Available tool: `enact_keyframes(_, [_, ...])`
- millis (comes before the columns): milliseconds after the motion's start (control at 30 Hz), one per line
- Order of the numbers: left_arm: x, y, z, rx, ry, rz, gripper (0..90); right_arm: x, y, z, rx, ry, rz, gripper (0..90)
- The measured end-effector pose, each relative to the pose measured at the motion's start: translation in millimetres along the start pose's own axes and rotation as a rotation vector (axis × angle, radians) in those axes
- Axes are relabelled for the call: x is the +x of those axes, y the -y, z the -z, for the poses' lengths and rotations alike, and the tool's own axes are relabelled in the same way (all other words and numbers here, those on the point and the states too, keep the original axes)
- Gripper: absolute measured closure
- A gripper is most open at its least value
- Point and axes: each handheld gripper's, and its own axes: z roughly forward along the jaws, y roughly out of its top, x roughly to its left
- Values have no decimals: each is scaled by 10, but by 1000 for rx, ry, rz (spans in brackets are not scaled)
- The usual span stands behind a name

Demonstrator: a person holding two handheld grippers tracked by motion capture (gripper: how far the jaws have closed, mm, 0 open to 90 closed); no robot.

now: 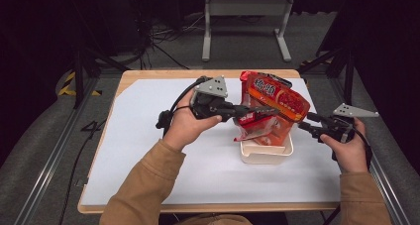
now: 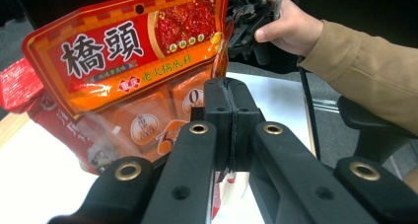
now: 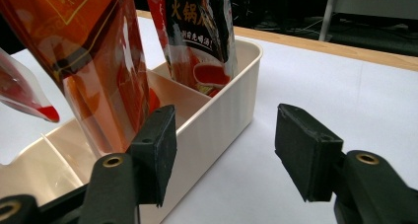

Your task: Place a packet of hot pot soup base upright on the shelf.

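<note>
Left gripper (image 1: 257, 110) jaws pressed together, clamped on the edge of the orange pouch (image 1: 277, 98), holding it above the white bin (image 1: 267, 155) mid-table. Right gripper (image 1: 303, 122) jaws apart, nothing between them, just beside the bin's right wall. Left gripper view reads the pouch front: big "橋頭", smaller yellow line partly legible as "老火鍋底料", chilli photo above. Right gripper view instead gives the bin's inner dividers (image 3: 177, 88) and a second red-and-black pouch (image 3: 199, 36) standing in the far compartment, printed "火鍋"; rest too cropped to read
</note>
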Motion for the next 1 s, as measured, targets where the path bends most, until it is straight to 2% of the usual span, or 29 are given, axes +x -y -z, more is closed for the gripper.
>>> enact_keyframes(100, [-9,-7,-48,6,-8,-11,894,-2,-7,-1,-3,-3,0,419])
enact_keyframes(333, [-63,-15,-174,-16,-24,-26,895,1,-33,0,-16,-6,5,419])
enact_keyframes(467, [-70,-9,-244,-18,-30,-47,895,2,-37,-2,-17,-7,3,420])
enact_keyframes(567, [-96,3,-325,-14,-39,-81,895,-2,-38,4,-18,-5,4,420])
enact_keyframes(633, [-99,8,-347,-17,-39,-84,894,-4,-38,6,-20,-5,6,420])
enact_keyframes(1000, [-93,83,-525,-21,3,-82,894,-2,-40,5,-21,-12,1,420])
